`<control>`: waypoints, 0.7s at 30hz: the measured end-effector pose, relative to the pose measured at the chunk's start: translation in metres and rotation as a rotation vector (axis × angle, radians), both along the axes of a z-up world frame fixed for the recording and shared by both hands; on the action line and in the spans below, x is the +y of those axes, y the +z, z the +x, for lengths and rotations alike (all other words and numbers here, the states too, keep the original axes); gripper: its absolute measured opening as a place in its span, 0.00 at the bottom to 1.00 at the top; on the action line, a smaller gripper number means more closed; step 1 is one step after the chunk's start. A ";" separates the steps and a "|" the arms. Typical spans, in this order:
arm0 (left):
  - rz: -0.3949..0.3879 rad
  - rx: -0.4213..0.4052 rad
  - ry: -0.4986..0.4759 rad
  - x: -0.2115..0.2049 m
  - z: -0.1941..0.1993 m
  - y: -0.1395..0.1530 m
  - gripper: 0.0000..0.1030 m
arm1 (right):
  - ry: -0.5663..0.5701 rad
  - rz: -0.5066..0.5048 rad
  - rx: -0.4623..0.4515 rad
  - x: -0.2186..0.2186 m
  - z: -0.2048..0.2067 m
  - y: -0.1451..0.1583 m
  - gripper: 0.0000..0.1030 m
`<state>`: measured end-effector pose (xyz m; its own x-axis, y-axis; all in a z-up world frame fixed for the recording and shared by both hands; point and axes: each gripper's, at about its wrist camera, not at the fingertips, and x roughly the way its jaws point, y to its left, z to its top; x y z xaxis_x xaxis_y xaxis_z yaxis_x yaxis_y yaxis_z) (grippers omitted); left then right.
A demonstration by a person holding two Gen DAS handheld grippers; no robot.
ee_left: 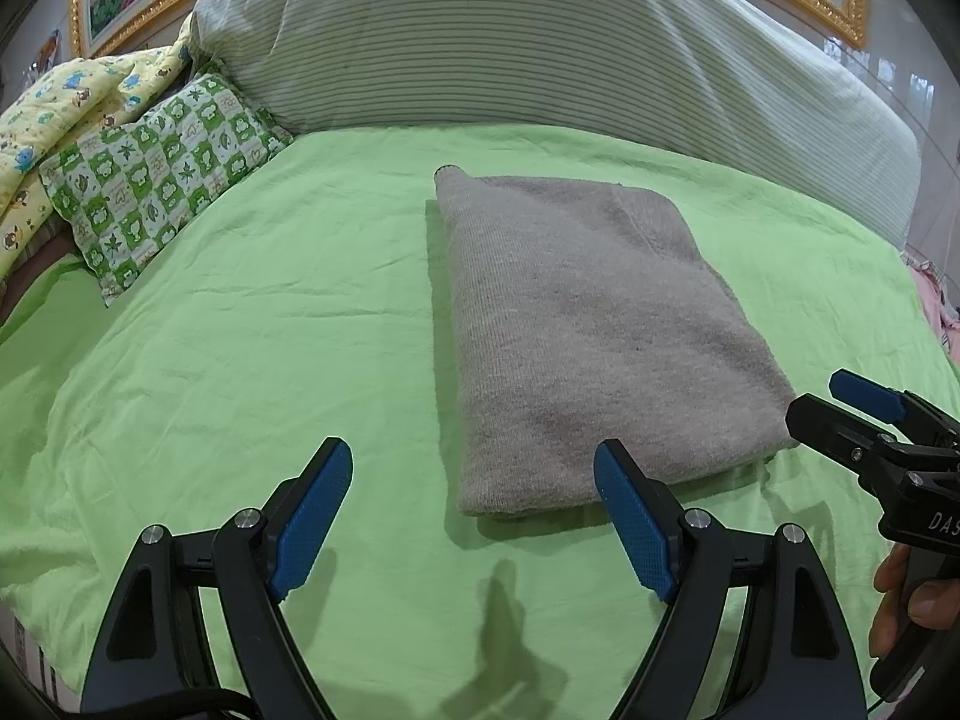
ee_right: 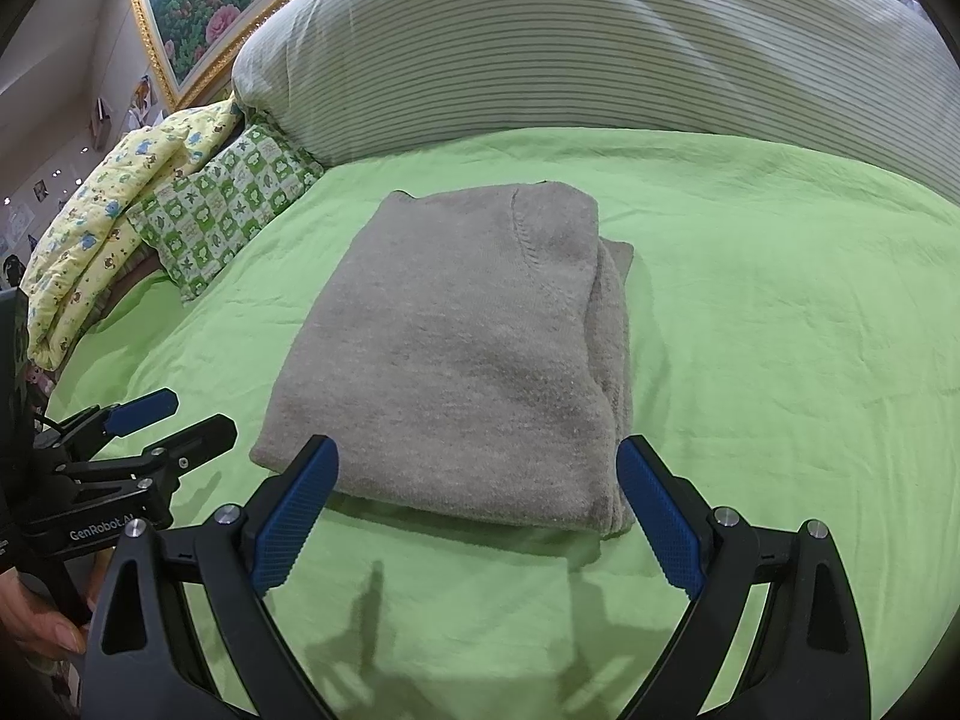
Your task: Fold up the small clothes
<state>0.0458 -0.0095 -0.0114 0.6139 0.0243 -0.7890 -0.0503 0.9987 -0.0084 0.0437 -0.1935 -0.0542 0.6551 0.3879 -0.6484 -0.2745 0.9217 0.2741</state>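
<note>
On the green bed sheet (ee_left: 252, 360) lies a grey knitted garment (ee_left: 588, 330), folded into a thick rectangle with its long sides running away from the cameras. Its near short edge sits just ahead of both tools. In the right wrist view the garment (ee_right: 456, 360) shows stacked layers along its right side, where a lower layer sticks out past the top one; what lies inside the fold is hidden.

Left tool (ee_left: 474, 516): its blue-padded fingers stand wide apart and hold nothing; its right pad overlaps the garment's near corner in the picture, though contact cannot be judged. Right tool (ee_right: 480, 510): fingers likewise spread wide and empty, framing the near edge of the garment. In the left wrist view the right tool (ee_left: 840, 414) enters at the frame's right border, cut off, with part of a hand (ee_left: 906, 600) behind it.

Beyond the garment a large striped pillow (ee_left: 540, 48) closes off the far side. At the far left a green-checked small pillow (ee_left: 162, 180) leans against a yellow printed quilt (ee_left: 60, 114), both cut by the fisheye rim. A gold-framed picture (ee_right: 198, 12) shows only partly. Bare sheet stretches broadly left and right of the garment, and in front of it under the tools.
</note>
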 end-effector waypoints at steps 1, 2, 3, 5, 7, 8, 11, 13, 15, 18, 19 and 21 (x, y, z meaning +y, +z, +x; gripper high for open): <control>-0.002 0.000 0.000 0.000 0.000 0.000 0.81 | 0.001 -0.001 -0.001 0.000 0.000 0.001 0.91; -0.004 0.000 0.000 0.000 0.000 0.000 0.81 | 0.001 -0.001 -0.002 0.000 0.000 0.001 0.91; -0.005 0.000 0.000 0.000 0.000 0.000 0.81 | 0.002 -0.001 -0.003 0.000 0.001 0.002 0.91; -0.006 0.001 -0.001 0.001 0.000 0.001 0.81 | -0.001 0.001 -0.001 -0.001 0.002 0.002 0.91; -0.004 -0.002 -0.001 0.001 0.001 0.002 0.81 | -0.002 0.003 -0.002 0.000 0.003 0.002 0.91; -0.005 -0.003 -0.002 0.001 0.001 0.002 0.81 | -0.002 0.002 -0.004 0.000 0.003 0.002 0.91; -0.005 -0.001 -0.002 0.002 0.003 0.003 0.81 | -0.001 0.003 -0.005 0.000 0.004 0.003 0.91; -0.006 0.002 0.001 0.003 0.004 0.003 0.81 | -0.002 0.005 -0.005 -0.001 0.005 0.003 0.91; -0.007 0.001 0.002 0.004 0.005 0.004 0.81 | -0.005 0.008 -0.002 -0.002 0.006 0.003 0.91; -0.007 0.000 0.004 0.004 0.007 0.004 0.81 | -0.004 0.008 -0.004 -0.002 0.007 0.004 0.91; -0.008 0.001 0.006 0.004 0.007 0.005 0.81 | -0.004 0.009 -0.004 -0.002 0.007 0.004 0.91; -0.018 0.003 0.007 0.004 0.007 0.005 0.81 | -0.003 0.010 -0.004 -0.002 0.008 0.004 0.91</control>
<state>0.0533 -0.0052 -0.0066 0.6112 0.0148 -0.7913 -0.0576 0.9980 -0.0257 0.0513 -0.1951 -0.0499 0.6584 0.3924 -0.6423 -0.2730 0.9197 0.2820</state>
